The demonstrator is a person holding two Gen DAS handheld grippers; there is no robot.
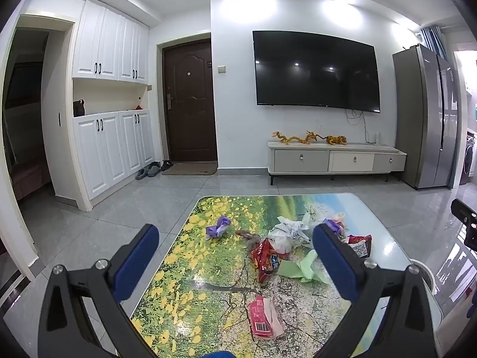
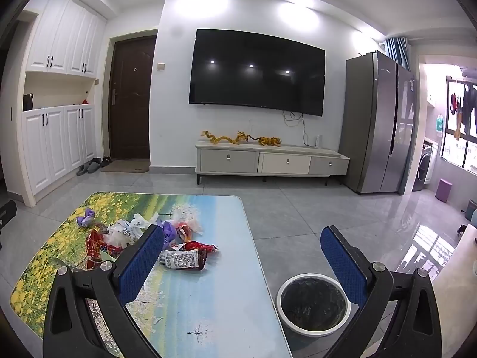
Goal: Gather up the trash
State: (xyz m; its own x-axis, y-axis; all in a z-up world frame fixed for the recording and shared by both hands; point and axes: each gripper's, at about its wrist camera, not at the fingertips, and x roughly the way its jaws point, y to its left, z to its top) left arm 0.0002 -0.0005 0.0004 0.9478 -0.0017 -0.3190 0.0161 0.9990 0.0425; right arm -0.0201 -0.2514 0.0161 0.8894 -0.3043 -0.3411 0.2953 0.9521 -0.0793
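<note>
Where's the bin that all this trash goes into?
The white bin stands on the floor just off the right edge of the table, low in the right wrist view, between the open right gripper's fingers.

We see a rectangular table (image 1: 184,271) printed with yellow flowers, green meadow and pale blue sky. On it lie a crumpled purple wrapper (image 1: 218,226), a red snack packet (image 1: 265,258) and light green paper (image 1: 301,265). At four o'clock stands a white-rimmed bin with black liner (image 2: 313,304).
</note>
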